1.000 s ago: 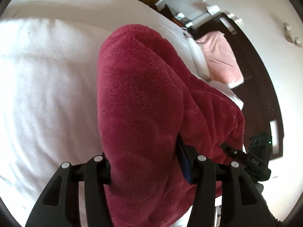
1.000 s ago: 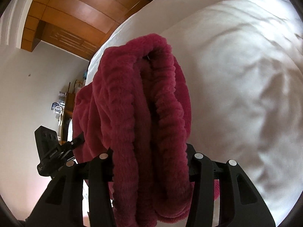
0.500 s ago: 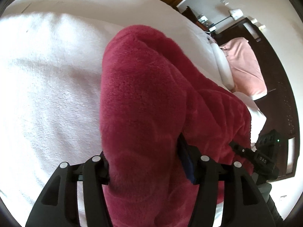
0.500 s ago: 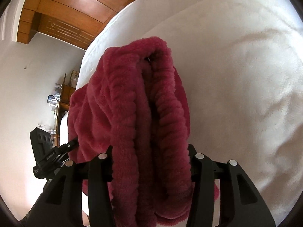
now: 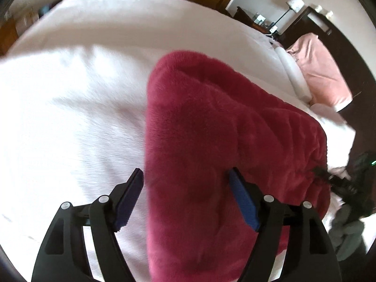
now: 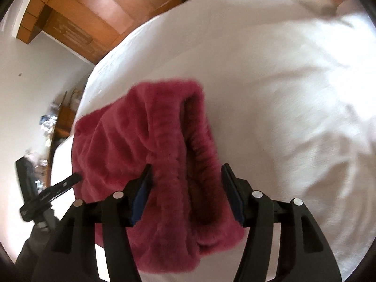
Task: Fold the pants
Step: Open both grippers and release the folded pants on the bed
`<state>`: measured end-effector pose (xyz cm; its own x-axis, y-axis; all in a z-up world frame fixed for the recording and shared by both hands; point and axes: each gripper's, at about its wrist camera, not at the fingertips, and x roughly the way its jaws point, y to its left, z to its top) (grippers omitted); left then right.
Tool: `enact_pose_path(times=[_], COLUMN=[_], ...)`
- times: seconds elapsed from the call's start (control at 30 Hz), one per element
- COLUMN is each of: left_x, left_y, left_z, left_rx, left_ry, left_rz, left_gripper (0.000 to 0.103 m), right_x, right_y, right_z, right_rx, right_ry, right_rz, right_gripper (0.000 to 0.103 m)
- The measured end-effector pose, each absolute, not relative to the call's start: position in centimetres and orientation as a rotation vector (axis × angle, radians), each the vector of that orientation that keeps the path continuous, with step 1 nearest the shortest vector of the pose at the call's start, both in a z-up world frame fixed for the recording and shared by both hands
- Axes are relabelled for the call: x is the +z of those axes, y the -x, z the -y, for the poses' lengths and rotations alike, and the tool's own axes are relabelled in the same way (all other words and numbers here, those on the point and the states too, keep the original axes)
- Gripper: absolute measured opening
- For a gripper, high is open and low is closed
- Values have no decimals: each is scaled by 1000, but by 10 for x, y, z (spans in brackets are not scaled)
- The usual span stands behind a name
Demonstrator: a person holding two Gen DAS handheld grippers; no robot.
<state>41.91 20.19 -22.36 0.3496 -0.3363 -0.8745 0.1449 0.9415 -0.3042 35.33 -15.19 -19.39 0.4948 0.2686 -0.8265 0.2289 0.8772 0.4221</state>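
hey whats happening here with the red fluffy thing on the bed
A person is folding a pair of fuzzy crimson pants over a white bed, working a handheld set of tongs in each hand. The left tongs and the right tongs both stand open, with the fabric lying between their pads rather than pinched. The right tongs sit at the ribbed waistband. The views are motion-blurred, so the rig is moving. It looks like the pants are being let go onto the bed.
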Motion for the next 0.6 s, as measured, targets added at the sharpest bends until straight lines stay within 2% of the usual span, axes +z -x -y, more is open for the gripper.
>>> enact_pose_path(times=[0.1, 0.23, 0.5, 0.6], left_x=[-209, -201, -238, -246], left_y=[-399, -373, -370, -373], left_z=[-201, -190, -167, -164], left_rx=[-267, -271, -277, -277], left_ry=[108, 26, -45, -59], left_rz=[-1120, -1080, -1165, -1179], left_gripper=[74, 74, 75, 78], right_x=[-160, -142, -194, -202], right_y=[-347, -346, -380, -388], right_z=[133, 99, 86, 86], right_rx=[9, 112, 97, 94], right_ry=[-392, -320, -296, -287], right_rz=[-990, -959, -1073, -1099], right_gripper=[60, 60, 60, 60])
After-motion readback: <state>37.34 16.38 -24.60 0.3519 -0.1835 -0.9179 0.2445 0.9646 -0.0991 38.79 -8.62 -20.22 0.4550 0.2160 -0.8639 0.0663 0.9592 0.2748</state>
